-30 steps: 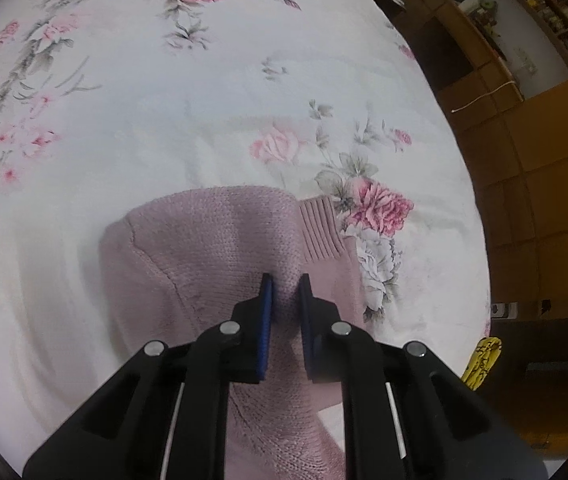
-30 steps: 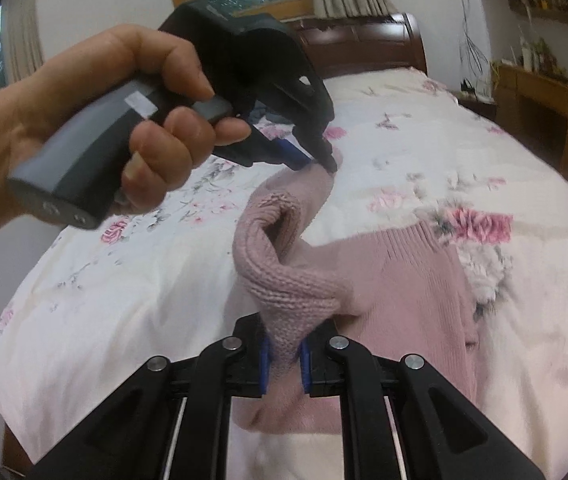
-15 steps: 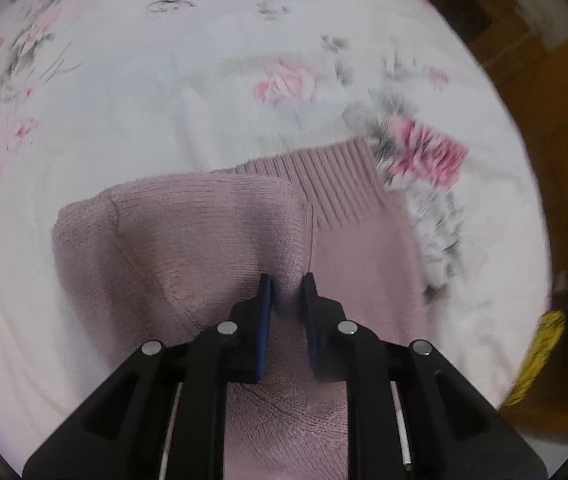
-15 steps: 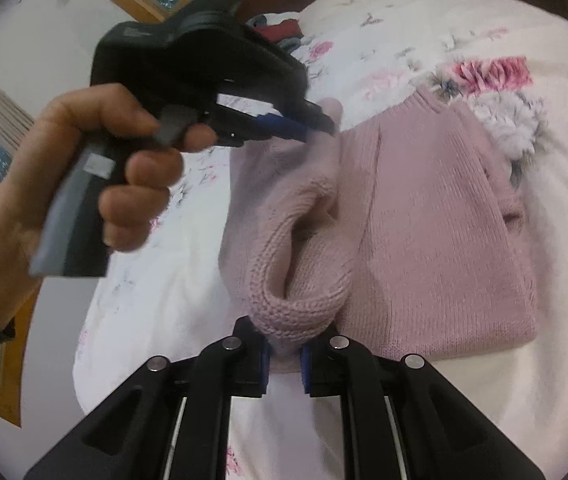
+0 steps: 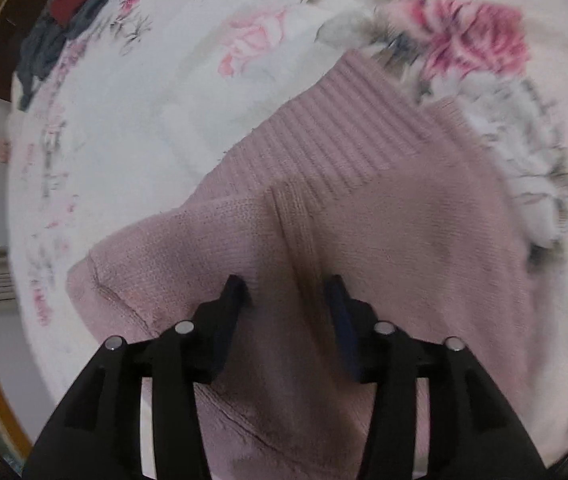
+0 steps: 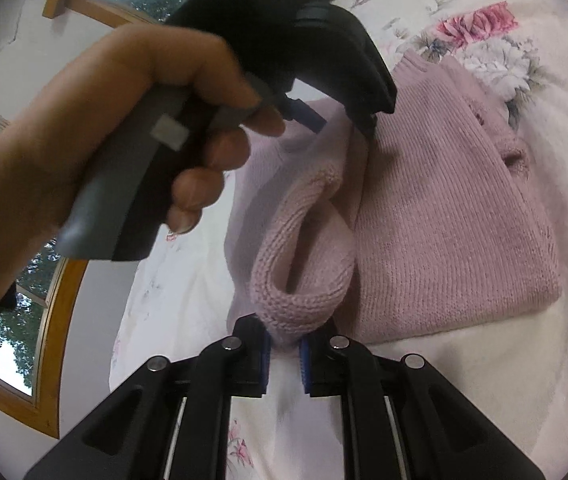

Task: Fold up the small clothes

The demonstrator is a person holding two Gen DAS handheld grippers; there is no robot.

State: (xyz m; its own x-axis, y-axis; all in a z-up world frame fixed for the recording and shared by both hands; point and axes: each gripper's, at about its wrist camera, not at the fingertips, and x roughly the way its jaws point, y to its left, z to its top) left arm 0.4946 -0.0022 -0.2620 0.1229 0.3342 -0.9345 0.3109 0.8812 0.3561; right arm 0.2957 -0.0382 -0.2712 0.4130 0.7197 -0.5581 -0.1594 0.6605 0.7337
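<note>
Over the floral bedsheet (image 5: 156, 120) — left claw (image 5: 287, 284) parted above the pink sweater (image 5: 403, 220), right claw (image 6: 285, 344) pinching its sleeve.

The sweater (image 6: 443, 208) is matt, coarse pink knit with ribbed edging; the bedsheet (image 5: 172, 92) is smooth floral cloth; the window frame (image 6: 50, 320) is glossy wood.

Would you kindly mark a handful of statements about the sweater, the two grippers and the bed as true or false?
1. The left gripper is open over the pink sweater. True.
2. The right gripper is empty. False: it is shut on a rolled edge of the sweater.
3. The sweater lies on a floral bedsheet. True.
4. The sweater is blue. False: it is pink.
5. Dark clothes lie at the far end of the bed. True.
</note>
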